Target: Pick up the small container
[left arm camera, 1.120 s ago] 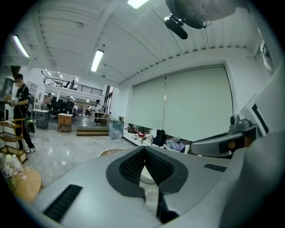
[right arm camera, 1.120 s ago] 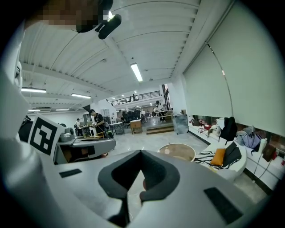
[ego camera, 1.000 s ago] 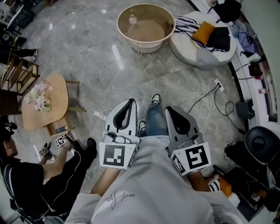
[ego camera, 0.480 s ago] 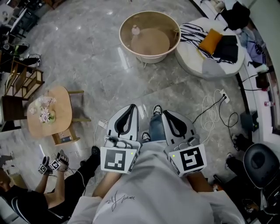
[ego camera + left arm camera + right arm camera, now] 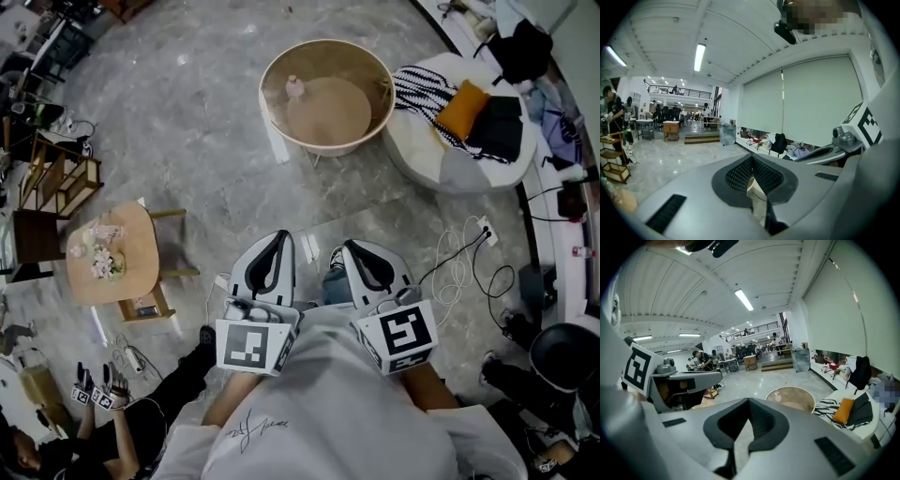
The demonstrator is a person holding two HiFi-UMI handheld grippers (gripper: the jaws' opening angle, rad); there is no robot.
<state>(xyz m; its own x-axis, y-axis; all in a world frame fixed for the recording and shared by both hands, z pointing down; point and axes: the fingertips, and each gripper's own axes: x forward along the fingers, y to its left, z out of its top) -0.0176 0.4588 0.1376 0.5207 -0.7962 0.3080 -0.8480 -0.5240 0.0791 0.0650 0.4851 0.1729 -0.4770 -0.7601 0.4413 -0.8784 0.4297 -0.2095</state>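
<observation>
Approach is the step in hand, as we judge it: the small container [image 5: 295,87] stands well ahead of us on the round rimmed desk [image 5: 319,147], close to its left rim, and neither gripper is near it. It looks like a little pale bottle, whitish with a pinkish tint, upright and alone on the tan desktop; it is too small in every view to show a cap or label. Being light and narrow, it would likely tip if nudged.

Next, we would need to close the gap to the desk, part the jaws of one gripper, bring it in over the rim and settle it around the bottle's body before squeezing.

The left gripper [image 5: 277,236] and the right gripper [image 5: 354,247] are held side by side at our waist, pointing toward the desk. Both have their jaws pressed together with nothing between them.

Just right of the desk sits a white round daybed [image 5: 441,169] with an orange cushion [image 5: 464,108]. Cables [image 5: 455,267] trail over the marble floor [image 5: 206,169].
</observation>
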